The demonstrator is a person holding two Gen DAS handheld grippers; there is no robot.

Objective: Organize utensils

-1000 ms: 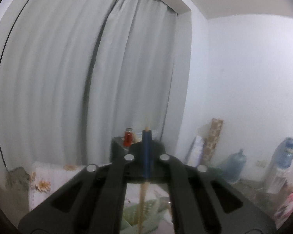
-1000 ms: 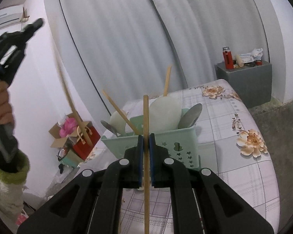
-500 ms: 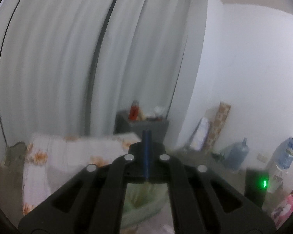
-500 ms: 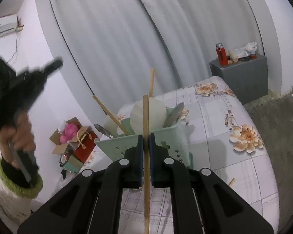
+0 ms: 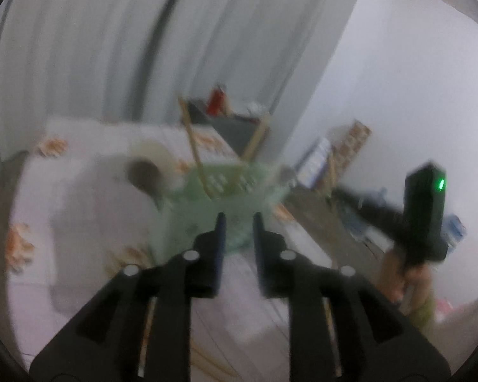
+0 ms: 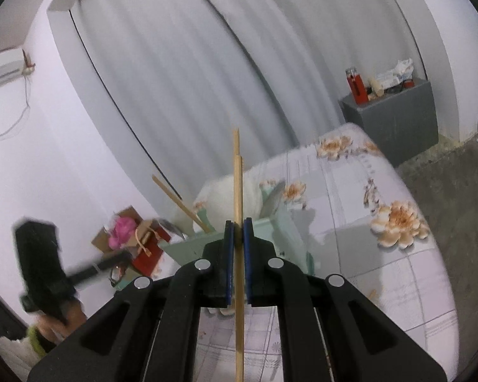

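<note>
A mint-green utensil basket stands on the flower-patterned table; it also shows in the right wrist view. Wooden chopsticks and a spoon stick up from it. My left gripper is open and empty, just in front of the basket; the view is blurred. My right gripper is shut on a single wooden chopstick, held upright near the basket. Each gripper also appears in the other's view, the left one at the lower left.
A white plate leans in the basket's left side. A grey cabinet with a red bottle stands past the table's far end by the curtain. Loose chopsticks lie on the table near me. Boxes and bags sit on the floor.
My left gripper has swung down toward the basket and opened; the chopstick it held is gone from its jaws. My right gripper has moved a little closer to the basket, still holding its chopstick.
</note>
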